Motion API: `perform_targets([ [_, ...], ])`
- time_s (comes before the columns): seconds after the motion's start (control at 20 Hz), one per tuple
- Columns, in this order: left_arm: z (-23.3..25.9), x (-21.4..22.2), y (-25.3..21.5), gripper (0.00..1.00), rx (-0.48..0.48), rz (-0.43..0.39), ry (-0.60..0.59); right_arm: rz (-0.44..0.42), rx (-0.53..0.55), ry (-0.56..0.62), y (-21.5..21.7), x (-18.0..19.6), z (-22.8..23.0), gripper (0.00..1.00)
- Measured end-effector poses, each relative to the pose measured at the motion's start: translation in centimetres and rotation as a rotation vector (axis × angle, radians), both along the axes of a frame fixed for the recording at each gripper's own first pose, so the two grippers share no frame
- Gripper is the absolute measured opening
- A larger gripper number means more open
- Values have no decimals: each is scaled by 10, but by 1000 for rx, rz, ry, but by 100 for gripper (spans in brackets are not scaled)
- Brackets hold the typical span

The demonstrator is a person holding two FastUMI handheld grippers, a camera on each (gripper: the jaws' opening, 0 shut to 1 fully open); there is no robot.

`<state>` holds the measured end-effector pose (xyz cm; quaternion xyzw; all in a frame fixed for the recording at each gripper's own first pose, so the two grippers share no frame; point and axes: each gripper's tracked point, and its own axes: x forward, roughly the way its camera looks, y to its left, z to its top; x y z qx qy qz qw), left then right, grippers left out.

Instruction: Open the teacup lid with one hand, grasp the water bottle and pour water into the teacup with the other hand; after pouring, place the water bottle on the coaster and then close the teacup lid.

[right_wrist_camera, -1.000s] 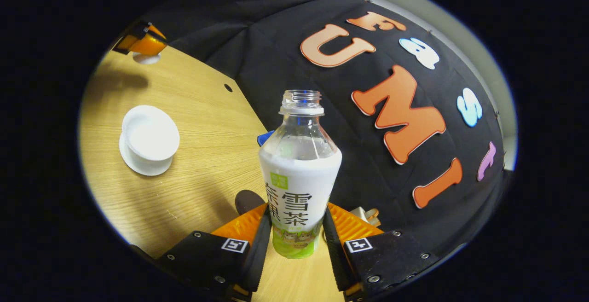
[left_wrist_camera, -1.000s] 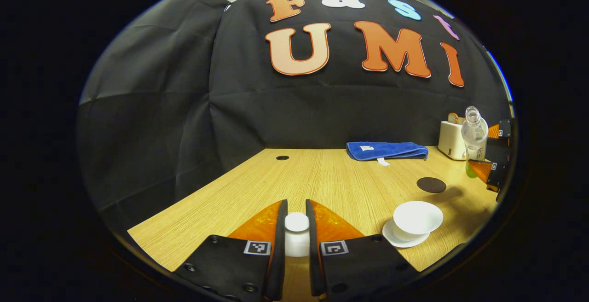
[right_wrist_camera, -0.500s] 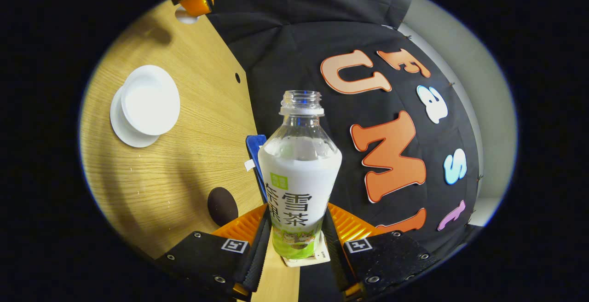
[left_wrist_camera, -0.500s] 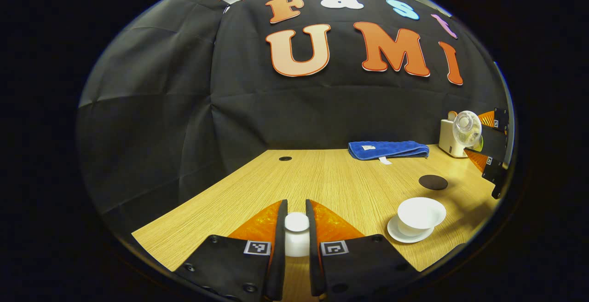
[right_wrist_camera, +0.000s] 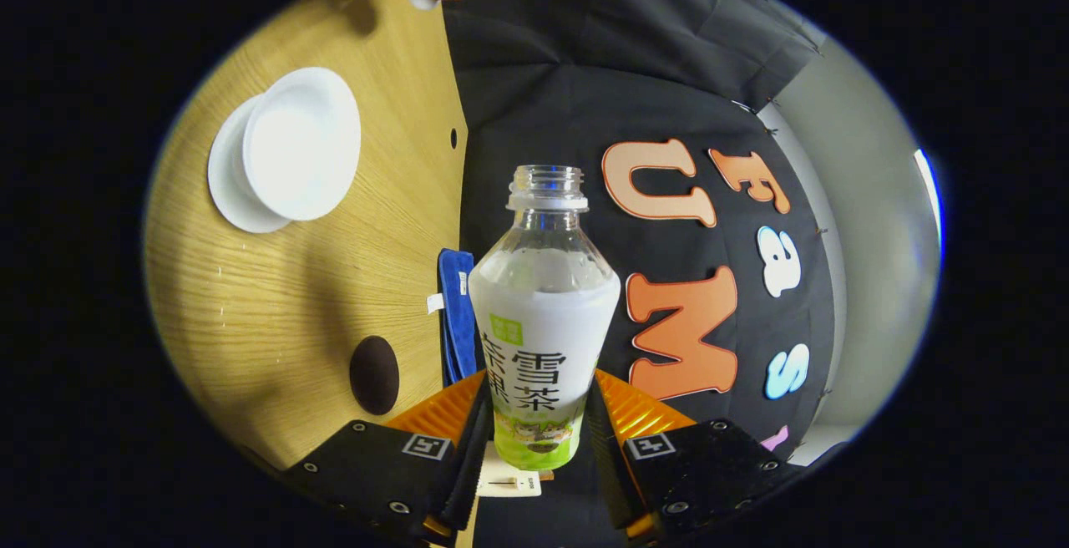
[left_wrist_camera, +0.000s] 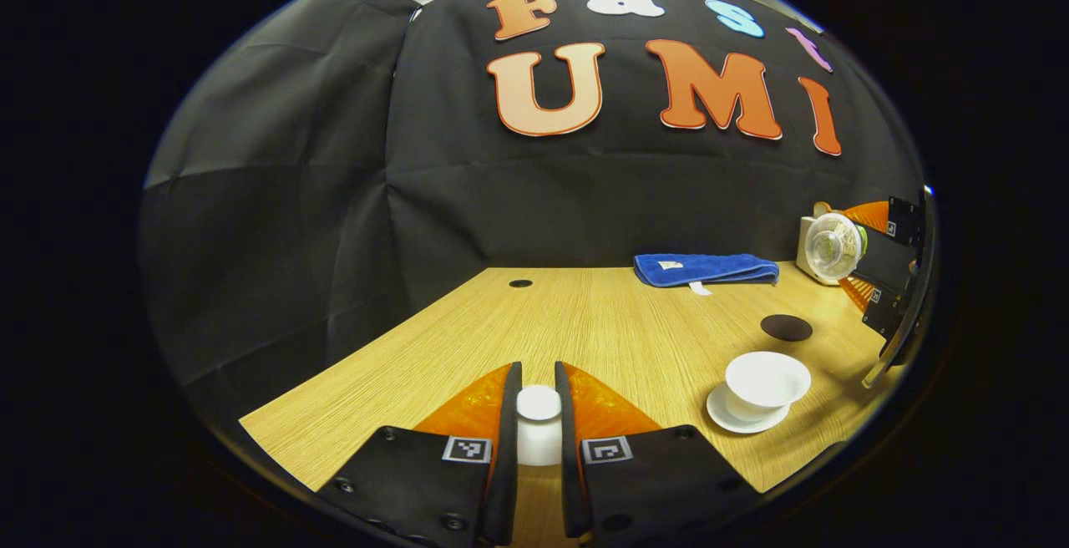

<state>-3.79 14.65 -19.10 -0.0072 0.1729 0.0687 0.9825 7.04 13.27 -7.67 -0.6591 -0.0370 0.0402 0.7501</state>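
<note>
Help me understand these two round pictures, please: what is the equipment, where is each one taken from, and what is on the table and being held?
There is no robot here: a person carries a two-finger gripper in each hand, and a fisheye camera rides on each, looking along its fingers. In the left gripper view, the left gripper is closed on the white knob of the teacup lid, lifted away from the cup. In the right gripper view, the right gripper grips an uncapped water bottle, tipped over sideways towards the cup; the left gripper view shows its mouth head on. On the wooden table stand an open white teacup on its saucer, a dark round coaster and a folded blue towel. A small white box stands behind the bottle; I cannot tell what it is.
</note>
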Motion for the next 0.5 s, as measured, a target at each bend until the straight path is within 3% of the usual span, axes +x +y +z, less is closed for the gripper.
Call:
perform_targets([
  [0.5,-9,-3,7,25,2,0,23,46,-145,-4,8,-6,-7,62],
])
